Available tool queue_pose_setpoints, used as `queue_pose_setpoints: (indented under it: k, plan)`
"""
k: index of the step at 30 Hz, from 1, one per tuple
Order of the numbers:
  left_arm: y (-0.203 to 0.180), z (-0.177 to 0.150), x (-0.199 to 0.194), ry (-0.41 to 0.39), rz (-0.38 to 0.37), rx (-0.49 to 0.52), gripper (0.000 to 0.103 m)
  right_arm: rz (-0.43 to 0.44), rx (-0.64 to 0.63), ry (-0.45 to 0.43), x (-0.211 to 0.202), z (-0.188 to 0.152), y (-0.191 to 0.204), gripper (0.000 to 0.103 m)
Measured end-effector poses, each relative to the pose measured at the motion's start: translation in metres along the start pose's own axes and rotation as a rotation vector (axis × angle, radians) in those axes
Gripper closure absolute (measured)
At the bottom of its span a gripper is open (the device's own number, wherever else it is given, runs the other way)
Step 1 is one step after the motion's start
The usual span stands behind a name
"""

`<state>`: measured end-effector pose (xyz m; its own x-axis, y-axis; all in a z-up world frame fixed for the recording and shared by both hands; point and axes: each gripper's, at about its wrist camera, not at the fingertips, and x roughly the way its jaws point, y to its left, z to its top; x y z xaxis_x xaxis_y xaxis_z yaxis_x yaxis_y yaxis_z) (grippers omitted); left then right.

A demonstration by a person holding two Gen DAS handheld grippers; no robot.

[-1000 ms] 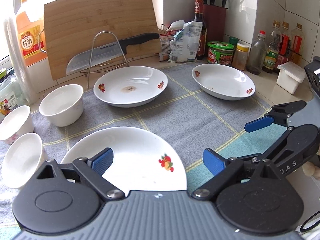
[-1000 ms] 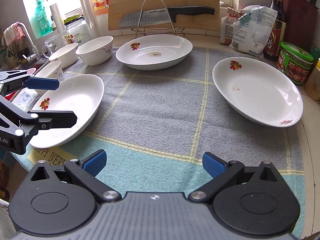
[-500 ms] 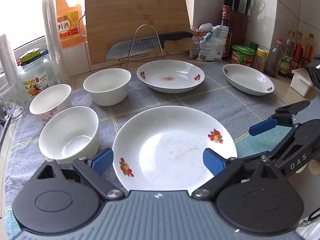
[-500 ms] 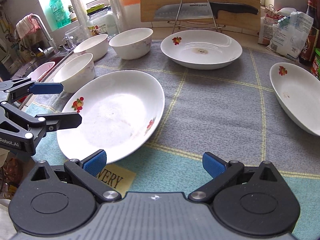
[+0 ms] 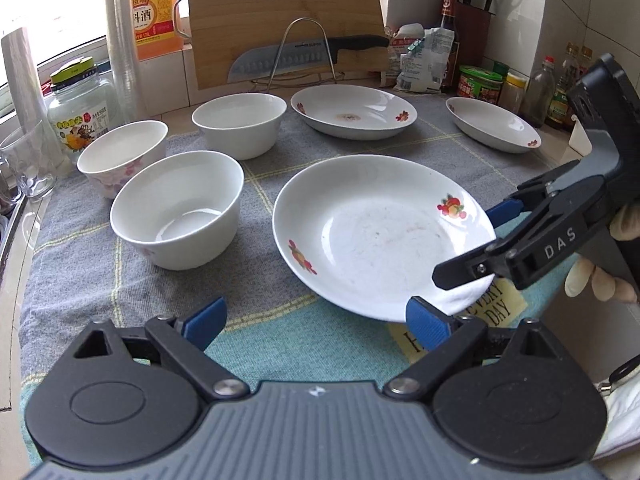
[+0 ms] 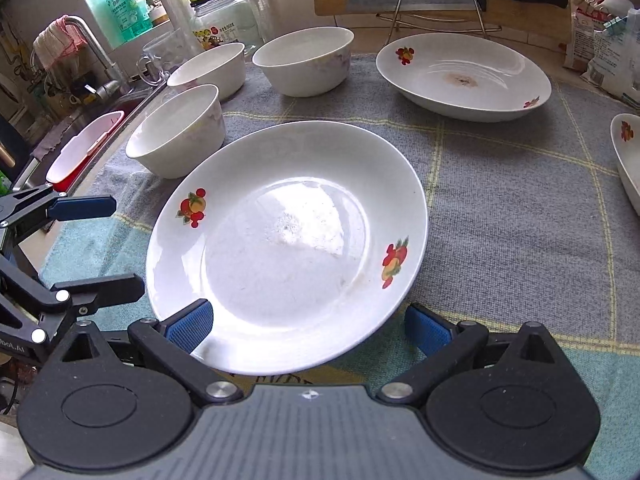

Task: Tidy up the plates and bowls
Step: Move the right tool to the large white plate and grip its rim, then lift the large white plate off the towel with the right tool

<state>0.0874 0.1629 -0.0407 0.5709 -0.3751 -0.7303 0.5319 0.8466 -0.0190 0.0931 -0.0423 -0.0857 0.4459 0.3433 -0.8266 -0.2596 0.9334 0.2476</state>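
A white plate with fruit prints [image 5: 380, 236] [image 6: 288, 240] lies on the grey and teal cloth [image 5: 72, 200], nearest to me. To its left stand three white bowls [image 5: 176, 208] [image 5: 122, 156] [image 5: 240, 124]. Two more fruit-print plates [image 5: 354, 110] [image 5: 494, 124] lie further back. My left gripper [image 5: 316, 316] is open over the cloth, its right pad beside the near plate's front rim. My right gripper [image 6: 308, 326] is open, its pads either side of that plate's near rim without pressing. In the left wrist view the right gripper [image 5: 468, 248] reaches over the plate's right edge.
A bamboo cutting board [image 5: 288, 12] and a knife on a wire rack [image 5: 308, 56] stand at the back. Bottles and jars [image 5: 480, 84] line the back right. A glass mug [image 5: 24, 164], a big jar [image 5: 76, 116] and the sink with its tap [image 6: 80, 44] are at the left.
Both grippers have moved left along the counter. The near plate has come to the middle of the right wrist view, and all three bowls now show. Both stay open.
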Motion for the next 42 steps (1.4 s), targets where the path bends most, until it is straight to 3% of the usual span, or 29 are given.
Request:
queue_pose_setpoints:
  k: [11, 20, 42]
  plan:
    - [-0.011, -0.010, 0.029, 0.023, -0.094, 0.125, 0.007, 0.018, 0.059, 0.001, 0.004, 0.008, -0.006, 0.000]
    - [-0.014, -0.002, 0.044, -0.011, -0.114, 0.161, 0.000, 0.018, -0.008, 0.048, 0.008, 0.014, -0.001, 0.000]
    - [-0.004, 0.002, 0.051, -0.044, -0.239, 0.290, 0.000, 0.100, -0.128, 0.148, 0.030, 0.068, -0.023, 0.000]
